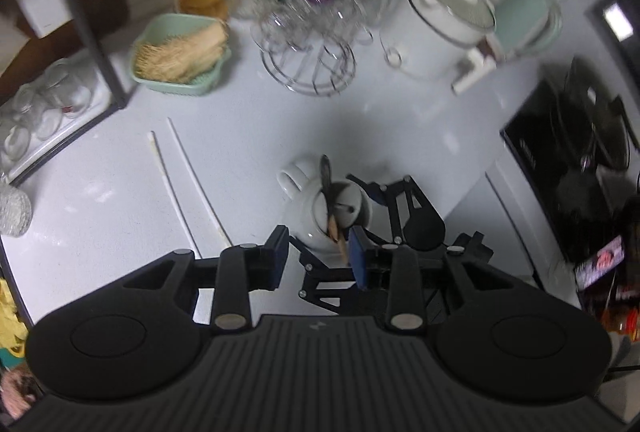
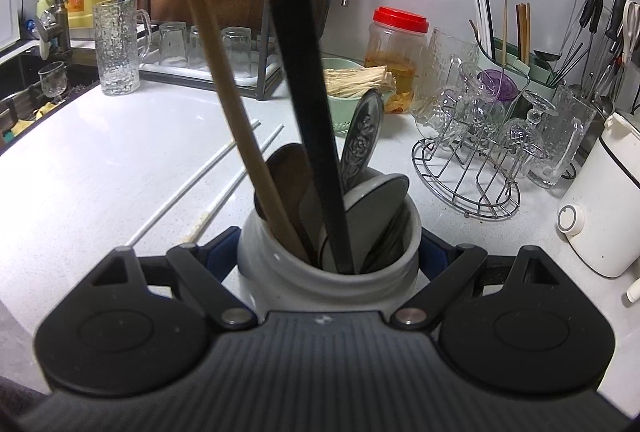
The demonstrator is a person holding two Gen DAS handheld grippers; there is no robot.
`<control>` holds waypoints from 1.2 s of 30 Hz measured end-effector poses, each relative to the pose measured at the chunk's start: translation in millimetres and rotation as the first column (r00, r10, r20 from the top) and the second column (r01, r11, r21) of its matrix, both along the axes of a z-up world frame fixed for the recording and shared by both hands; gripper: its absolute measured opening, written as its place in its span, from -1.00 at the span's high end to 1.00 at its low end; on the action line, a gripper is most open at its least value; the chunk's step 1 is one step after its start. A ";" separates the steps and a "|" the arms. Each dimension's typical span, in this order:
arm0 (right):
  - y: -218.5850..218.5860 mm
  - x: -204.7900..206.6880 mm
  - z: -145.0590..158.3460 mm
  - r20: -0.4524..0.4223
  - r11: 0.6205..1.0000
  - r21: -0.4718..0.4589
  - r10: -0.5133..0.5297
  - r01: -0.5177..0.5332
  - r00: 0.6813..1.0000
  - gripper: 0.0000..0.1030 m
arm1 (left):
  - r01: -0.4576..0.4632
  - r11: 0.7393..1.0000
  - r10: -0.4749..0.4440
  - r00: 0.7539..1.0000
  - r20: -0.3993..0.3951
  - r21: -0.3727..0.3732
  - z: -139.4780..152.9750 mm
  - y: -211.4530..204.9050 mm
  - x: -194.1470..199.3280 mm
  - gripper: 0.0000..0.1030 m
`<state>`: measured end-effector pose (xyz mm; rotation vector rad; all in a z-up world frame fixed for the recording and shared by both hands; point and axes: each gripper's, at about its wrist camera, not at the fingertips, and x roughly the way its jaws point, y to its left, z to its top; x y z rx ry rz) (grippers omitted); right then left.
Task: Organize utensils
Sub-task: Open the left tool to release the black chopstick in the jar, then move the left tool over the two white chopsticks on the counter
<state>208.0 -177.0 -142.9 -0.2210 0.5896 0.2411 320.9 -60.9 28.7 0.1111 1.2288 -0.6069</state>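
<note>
Left wrist view: left gripper (image 1: 318,258) hangs over the white jar (image 1: 326,210), jaws apart and empty, the wooden handle (image 1: 337,234) just off its right pad; a sideways swing could knock that handle and tip the jar. Two white chopsticks (image 1: 188,178) lie loose left of the jar. Right wrist view: right gripper (image 2: 328,256) clamped around the jar (image 2: 328,268), crowded with spoons (image 2: 362,140) and long handles; a slack grip could let it slide.
</note>
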 end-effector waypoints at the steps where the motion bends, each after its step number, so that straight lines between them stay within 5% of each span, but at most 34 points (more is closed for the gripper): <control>1: -0.1 0.6 0.1 -0.002 1.000 -0.001 0.001 -0.001 1.000 -0.78 | -0.020 1.000 0.020 1.000 0.015 -0.013 -0.1 7.1 -3.8 0.27; 11: -5.2 -1.6 -0.7 -0.001 1.000 0.001 0.021 -0.021 1.000 -0.78 | -0.229 0.971 0.237 0.955 0.180 -0.065 -25.6 67.8 -34.6 0.27; 20: -16.6 -1.7 0.4 -0.009 0.994 -0.001 0.107 -0.107 0.994 -0.78 | -0.448 0.884 0.466 0.841 0.274 -0.130 -75.7 73.1 -77.1 0.27; 24: -17.2 0.5 1.4 -0.019 0.993 -0.004 0.116 -0.116 0.993 -0.78 | -0.509 0.851 0.525 0.808 0.266 -0.131 -97.7 70.9 -82.3 0.27; 30: -11.3 2.8 3.7 -0.046 0.996 -0.013 0.084 -0.085 0.995 -0.78 | -0.532 0.835 0.550 0.801 0.234 -0.141 -124.1 82.0 -65.4 0.27; 36: -3.9 4.7 5.2 -0.068 1.000 -0.018 0.016 -0.018 0.998 -0.78 | -0.511 0.847 0.531 0.827 0.185 -0.148 -160.3 98.2 -25.0 0.27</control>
